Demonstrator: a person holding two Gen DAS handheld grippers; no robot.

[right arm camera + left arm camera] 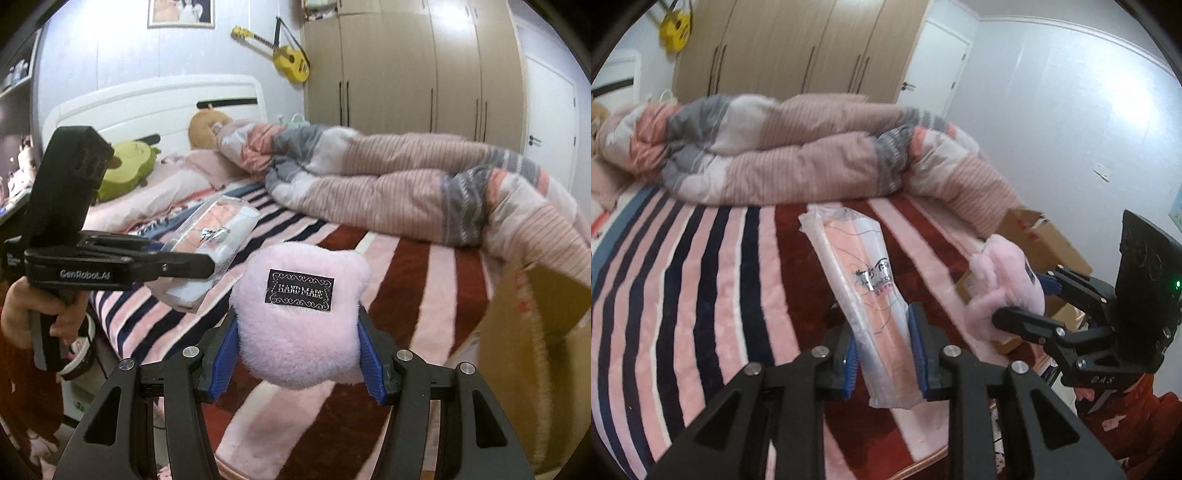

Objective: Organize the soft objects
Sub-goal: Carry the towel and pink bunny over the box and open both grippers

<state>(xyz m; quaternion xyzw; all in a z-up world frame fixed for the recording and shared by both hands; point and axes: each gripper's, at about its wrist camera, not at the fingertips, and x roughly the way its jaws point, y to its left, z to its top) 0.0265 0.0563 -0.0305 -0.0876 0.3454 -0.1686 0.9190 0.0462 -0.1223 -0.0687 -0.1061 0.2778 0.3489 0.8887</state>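
The left claw (pixel 882 341) is clamped on a plastic-wrapped pink bundle (pixel 864 291); the right claw (pixel 297 354), jaws part-open, grips a pink plush item (pixel 295 314). Both are held above the bed (pixel 713 280) (cardboard box (pixel 535 350) beside it). Risk: slick wrapping may slide out of the pads.

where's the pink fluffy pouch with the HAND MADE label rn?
The pink fluffy pouch is clamped in the right hand-held gripper, held above the striped blanket near the bed's foot. The cardboard box is on its right and the left hand-held gripper's plastic-wrapped package on its left.
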